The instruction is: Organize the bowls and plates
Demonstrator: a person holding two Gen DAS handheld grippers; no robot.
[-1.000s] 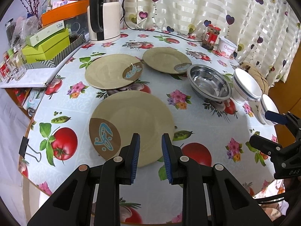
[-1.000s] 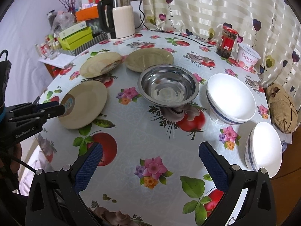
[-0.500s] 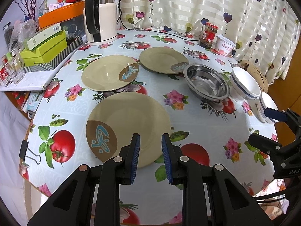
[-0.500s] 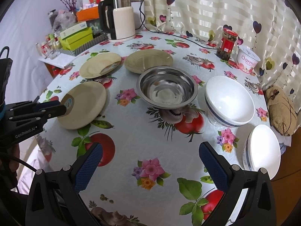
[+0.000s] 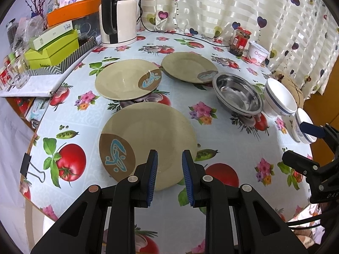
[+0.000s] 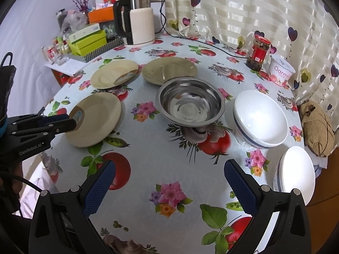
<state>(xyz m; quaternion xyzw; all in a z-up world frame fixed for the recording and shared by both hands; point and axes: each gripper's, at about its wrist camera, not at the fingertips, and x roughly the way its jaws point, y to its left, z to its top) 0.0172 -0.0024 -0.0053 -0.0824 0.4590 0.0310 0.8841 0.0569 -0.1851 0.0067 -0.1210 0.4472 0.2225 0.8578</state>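
Hovering: left gripper (image 5: 169,169), jaws narrowly apart, empty, is sitting directly over the near rim of the round beige plate with a brown-and-blue emblem (image 5: 148,137) lying flat ahead. Right gripper (image 6: 169,186), jaws spread wide, empty, is standing farther off.

My right gripper (image 6: 169,182) hangs wide open over the surface (image 6: 161,160); steel bowl (image 6: 190,102) ahead, white bowls (image 6: 260,116) right, plates (image 6: 93,118) left.

Bright, even light; sharp focus; fisheye bending, dark corners.
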